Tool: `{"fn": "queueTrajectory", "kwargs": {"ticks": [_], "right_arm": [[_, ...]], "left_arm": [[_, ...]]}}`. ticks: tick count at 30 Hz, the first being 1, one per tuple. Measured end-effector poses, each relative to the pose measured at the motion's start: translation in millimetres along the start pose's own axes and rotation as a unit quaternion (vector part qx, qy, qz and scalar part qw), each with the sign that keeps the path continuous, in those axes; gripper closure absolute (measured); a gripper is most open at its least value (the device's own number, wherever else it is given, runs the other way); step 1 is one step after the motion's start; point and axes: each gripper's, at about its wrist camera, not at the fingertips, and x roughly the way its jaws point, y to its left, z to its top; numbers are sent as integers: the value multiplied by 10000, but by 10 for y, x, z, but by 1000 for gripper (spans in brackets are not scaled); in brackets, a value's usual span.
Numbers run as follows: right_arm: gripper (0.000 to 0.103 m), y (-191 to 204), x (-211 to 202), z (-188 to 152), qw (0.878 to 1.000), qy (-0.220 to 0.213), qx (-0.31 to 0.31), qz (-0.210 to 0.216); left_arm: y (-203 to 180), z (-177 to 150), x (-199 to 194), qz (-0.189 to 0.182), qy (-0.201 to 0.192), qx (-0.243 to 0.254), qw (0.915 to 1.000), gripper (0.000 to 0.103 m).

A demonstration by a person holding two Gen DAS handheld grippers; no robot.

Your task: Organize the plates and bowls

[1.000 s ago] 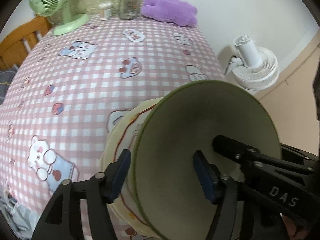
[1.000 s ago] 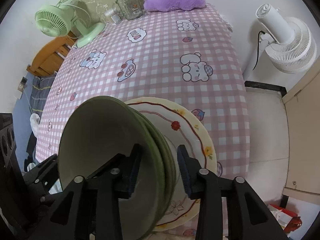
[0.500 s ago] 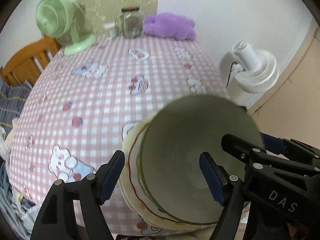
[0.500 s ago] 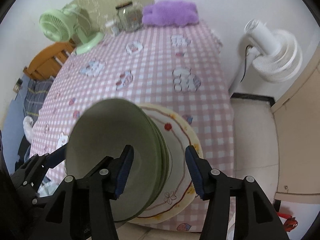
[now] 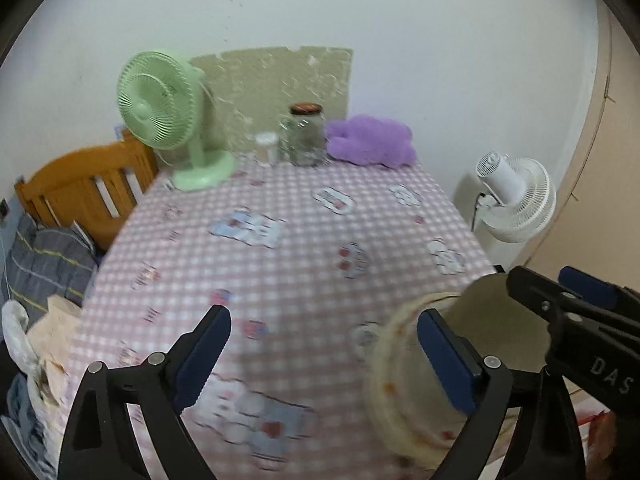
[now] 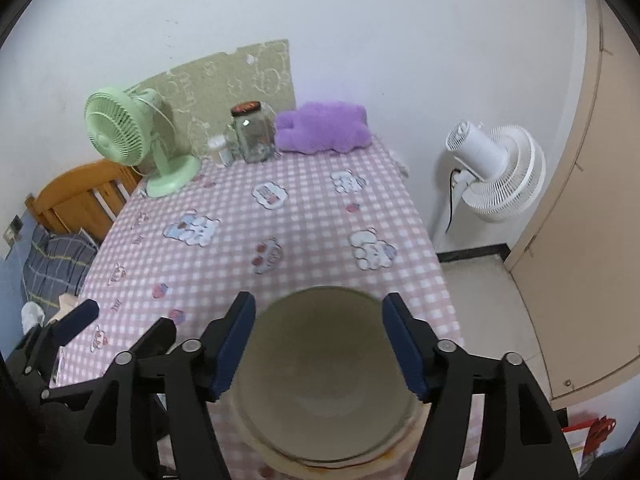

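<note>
Both claws are now lifting away from the dishes they were clamping a second ago, and their jaws are opening. The left claw is hanging released over the pink checked worktop, nothing between its pads. The right claw is spreading around the green bowl without pressing on it. That bowl is sitting nested in the cream plate at the near edge of the worktop, below and in front of the right claw. A green fan, a glass jar and a purple plush are standing at the far end.
</note>
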Motion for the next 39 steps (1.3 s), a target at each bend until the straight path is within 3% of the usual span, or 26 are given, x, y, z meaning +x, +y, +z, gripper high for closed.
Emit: {"fn": "queueTrajectory", "kwargs": {"ticks": [8,14,20,24,39], "right_arm": [[30,696,6,-310,9991,-305,139,-271],[30,1071,-5,-613,9974,-626,-298,-182],[29,1250,-97,-933,9970,-706,-307,-23],[26,1349,-218,-1160,9972,-692,-276,76],[24,1414,-480,-1476,9953,-939,-249,-5]], "left_arm": [[746,-297,-157,307,-523,329,9976,4],[1125,-560,-269,488,-650,15,9967,3],[1276,-846,-445,570,-931,5,9940,0],[1359,-1034,-562,519,-877,-125,9947,0],[1427,-1327,-807,342,-1091,-192,9933,0]]}}
